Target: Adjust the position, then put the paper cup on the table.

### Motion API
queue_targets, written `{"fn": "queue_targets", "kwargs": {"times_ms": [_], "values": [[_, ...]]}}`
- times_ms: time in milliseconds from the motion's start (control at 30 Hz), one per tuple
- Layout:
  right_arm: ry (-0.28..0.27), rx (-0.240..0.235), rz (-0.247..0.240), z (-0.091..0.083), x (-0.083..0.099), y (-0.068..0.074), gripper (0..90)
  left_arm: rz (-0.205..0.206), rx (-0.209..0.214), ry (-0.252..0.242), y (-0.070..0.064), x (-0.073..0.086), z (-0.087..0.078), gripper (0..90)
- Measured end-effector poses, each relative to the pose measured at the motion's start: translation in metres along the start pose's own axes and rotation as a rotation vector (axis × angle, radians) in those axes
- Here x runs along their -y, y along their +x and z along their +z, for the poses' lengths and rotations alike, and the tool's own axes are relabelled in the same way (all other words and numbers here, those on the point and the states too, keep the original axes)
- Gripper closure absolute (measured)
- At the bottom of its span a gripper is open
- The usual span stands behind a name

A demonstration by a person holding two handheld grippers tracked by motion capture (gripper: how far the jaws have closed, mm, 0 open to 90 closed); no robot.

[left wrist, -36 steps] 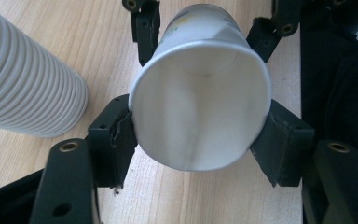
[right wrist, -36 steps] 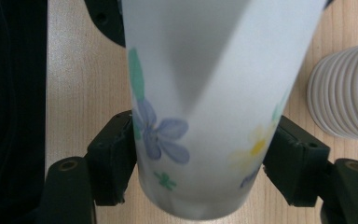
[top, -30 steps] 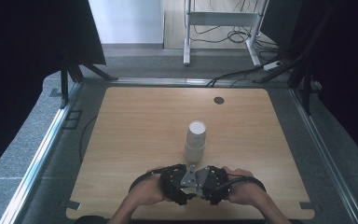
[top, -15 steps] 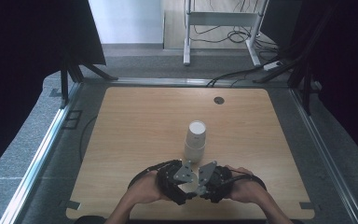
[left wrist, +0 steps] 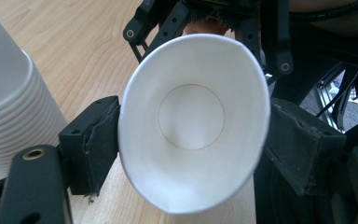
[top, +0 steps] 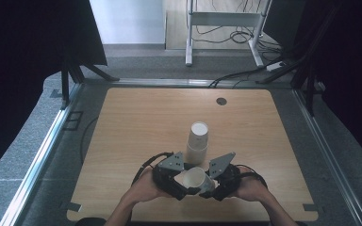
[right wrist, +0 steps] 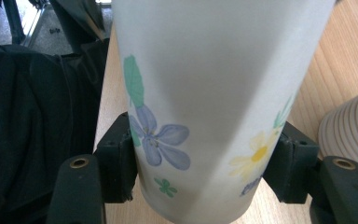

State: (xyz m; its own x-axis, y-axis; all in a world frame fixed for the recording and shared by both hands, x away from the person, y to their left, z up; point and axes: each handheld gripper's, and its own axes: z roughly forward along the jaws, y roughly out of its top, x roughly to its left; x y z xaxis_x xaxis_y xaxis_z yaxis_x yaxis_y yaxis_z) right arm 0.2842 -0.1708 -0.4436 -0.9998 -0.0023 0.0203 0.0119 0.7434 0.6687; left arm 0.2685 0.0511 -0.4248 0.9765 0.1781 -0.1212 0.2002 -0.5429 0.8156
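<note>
Sideways, paper cup (top: 197, 179), mouth leftward.

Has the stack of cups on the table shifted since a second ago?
No. The stack of cups stands at the same spot relative to the round table hole.

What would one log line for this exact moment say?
left gripper: shut on paper cup rim | right gripper: shut on paper cup | cup stack: upright on table

table (top: 136, 117): light wood | grommet (top: 221, 100): far right | floor cables (top: 238, 35): beyond table
</note>
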Motion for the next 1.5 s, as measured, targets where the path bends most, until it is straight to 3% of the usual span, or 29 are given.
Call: {"fn": "queue_targets", "kwargs": {"times_ms": [367,433,700,767,1267,1500], "values": [[-0.006,-0.014,-0.002,0.002,0.001,0.000,35.8,0.022,-0.024,0.012,-0.003,-0.001,0.002,30.8],[0.003,-0.015,0.006,0.003,0.001,-0.001,29.6,0.030,-0.039,0.027,-0.005,-0.004,0.001,31.1],[0.032,0.033,0.008,0.008,0.002,-0.001,16.4,0.054,-0.097,0.076,-0.007,-0.008,-0.005,31.3],[0.034,0.063,0.034,0.005,0.002,-0.001,14.2,0.055,-0.111,0.090,-0.007,-0.008,-0.007,31.2],[0.004,0.139,0.108,-0.005,0.008,-0.005,12.8,0.034,-0.235,0.208,-0.003,-0.010,-0.017,29.9],[0.019,0.180,0.128,-0.009,0.013,-0.007,11.8,-0.002,-0.293,0.236,0.002,-0.008,-0.023,29.8]]}}
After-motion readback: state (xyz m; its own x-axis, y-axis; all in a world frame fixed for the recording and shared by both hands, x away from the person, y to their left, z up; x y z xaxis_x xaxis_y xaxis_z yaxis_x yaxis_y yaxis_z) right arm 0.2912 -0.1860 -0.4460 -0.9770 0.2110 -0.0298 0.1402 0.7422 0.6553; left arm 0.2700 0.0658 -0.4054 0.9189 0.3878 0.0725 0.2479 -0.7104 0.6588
